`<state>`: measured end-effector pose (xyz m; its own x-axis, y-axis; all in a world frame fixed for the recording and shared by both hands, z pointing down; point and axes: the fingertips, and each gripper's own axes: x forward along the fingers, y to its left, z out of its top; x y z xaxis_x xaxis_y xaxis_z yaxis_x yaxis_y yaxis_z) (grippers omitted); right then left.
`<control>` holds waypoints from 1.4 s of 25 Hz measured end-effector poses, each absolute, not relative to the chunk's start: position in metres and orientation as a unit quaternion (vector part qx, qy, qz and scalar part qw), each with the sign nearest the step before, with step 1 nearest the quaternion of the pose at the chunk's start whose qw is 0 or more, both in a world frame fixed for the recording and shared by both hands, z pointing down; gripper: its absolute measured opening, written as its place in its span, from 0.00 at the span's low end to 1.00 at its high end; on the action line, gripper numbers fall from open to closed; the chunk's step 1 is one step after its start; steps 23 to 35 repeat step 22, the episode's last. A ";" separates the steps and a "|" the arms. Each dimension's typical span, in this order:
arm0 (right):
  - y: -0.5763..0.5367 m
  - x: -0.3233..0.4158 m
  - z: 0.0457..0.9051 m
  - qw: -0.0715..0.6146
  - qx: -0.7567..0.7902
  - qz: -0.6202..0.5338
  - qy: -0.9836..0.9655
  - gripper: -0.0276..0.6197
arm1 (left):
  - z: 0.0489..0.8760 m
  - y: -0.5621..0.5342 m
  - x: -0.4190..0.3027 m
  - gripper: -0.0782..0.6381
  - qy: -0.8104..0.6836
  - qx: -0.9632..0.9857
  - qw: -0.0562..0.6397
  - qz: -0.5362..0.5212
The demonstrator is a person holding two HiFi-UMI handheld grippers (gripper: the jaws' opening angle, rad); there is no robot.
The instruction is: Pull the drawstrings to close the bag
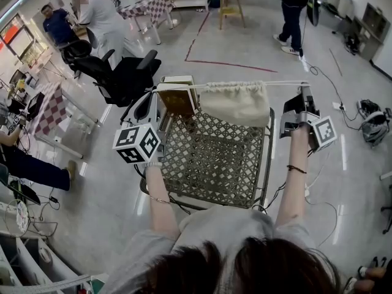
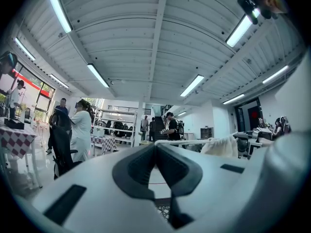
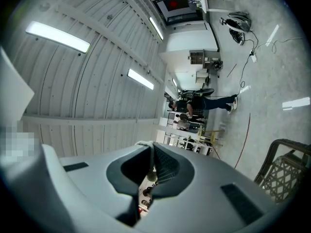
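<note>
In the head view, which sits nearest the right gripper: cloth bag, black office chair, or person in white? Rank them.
From the right gripper:
1. Cloth bag, just left of it.
2. Black office chair, farther left on the floor.
3. Person in white, far back left.

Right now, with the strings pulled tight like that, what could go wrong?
The string is taut between the left gripper and the right gripper, each shut on an end, so one end could slip out. The bag hangs gathered on the string over the chair, and a slip might drop it there.
</note>
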<state>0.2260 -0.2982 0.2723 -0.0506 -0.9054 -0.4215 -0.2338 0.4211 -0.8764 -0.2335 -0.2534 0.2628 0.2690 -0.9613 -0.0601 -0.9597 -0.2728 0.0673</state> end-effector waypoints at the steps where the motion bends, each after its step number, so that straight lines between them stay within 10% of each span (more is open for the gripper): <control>1: -0.298 0.226 0.273 0.533 -0.436 -0.315 0.654 0.07 | 0.263 -0.253 -0.233 0.15 -0.603 0.797 0.008 -0.044; 35: -0.292 0.234 0.273 0.536 -0.425 -0.318 0.657 0.07 | 0.261 -0.247 -0.224 0.15 -0.597 0.802 0.001 -0.037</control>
